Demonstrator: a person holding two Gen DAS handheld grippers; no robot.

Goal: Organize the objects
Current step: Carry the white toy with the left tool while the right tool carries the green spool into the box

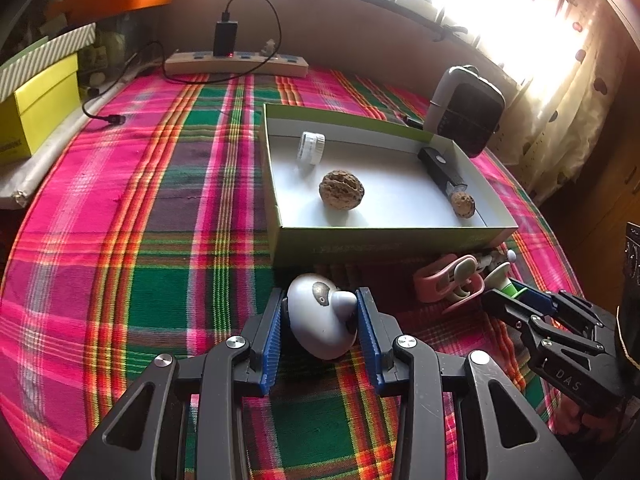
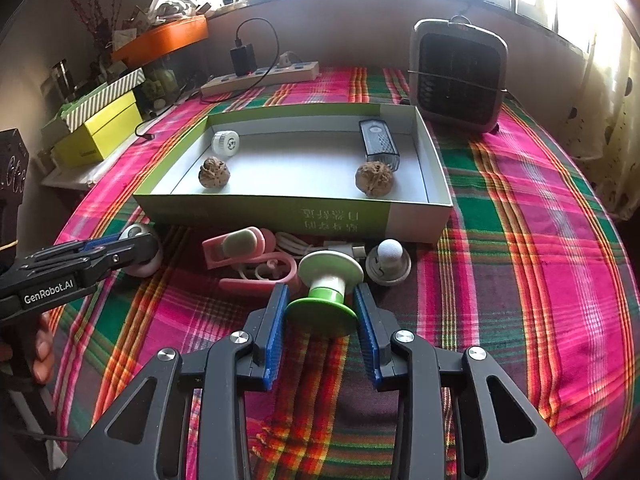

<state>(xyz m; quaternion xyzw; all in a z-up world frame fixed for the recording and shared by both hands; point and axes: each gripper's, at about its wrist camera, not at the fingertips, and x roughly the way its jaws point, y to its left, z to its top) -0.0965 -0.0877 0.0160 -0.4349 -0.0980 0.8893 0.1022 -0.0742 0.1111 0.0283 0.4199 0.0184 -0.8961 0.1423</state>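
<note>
At the bottom centre of the left wrist view, my left claw [image 1: 322, 312] is gripping a pale grey rounded gadget [image 1: 320, 320], its blue pads pressing both sides of the piece just above the plaid tablecloth [image 1: 160, 240]. In the right wrist view, my right claw [image 2: 320, 300] is clenching a green and white spool-shaped piece [image 2: 326, 290] at lower centre, the pads closing on its near green disc. The left claw is also showing at the left edge of that view, holding the grey gadget beside the box's near left corner.

Just beyond the right claw, a pink clip [image 2: 236, 246] with a beige pad is lying on the cloth, touching a tangle of white cable [image 2: 296, 242]. To its right, a small beige disc carrying a white ball [image 2: 389, 262] is sitting near the box wall.

Across the middle of both views, a shallow green-sided box [image 2: 280, 216] with a white floor is standing open. Inside it, two walnuts are resting well apart, one toward the left [image 2: 214, 173] and one toward the right [image 2: 374, 176]. A white cap [image 2: 225, 144] is lying in the far left corner, and a dark rectangular device [image 2: 378, 144] is lying along the right wall, touching the right walnut.

Farther back, a small grey fan heater [image 2: 458, 74] is standing at upper right. A power strip [image 2: 260, 76] with a black charger plugged in is lying along the far edge, and yellow boxes [image 2: 100, 132] are stacking up at the upper left.
</note>
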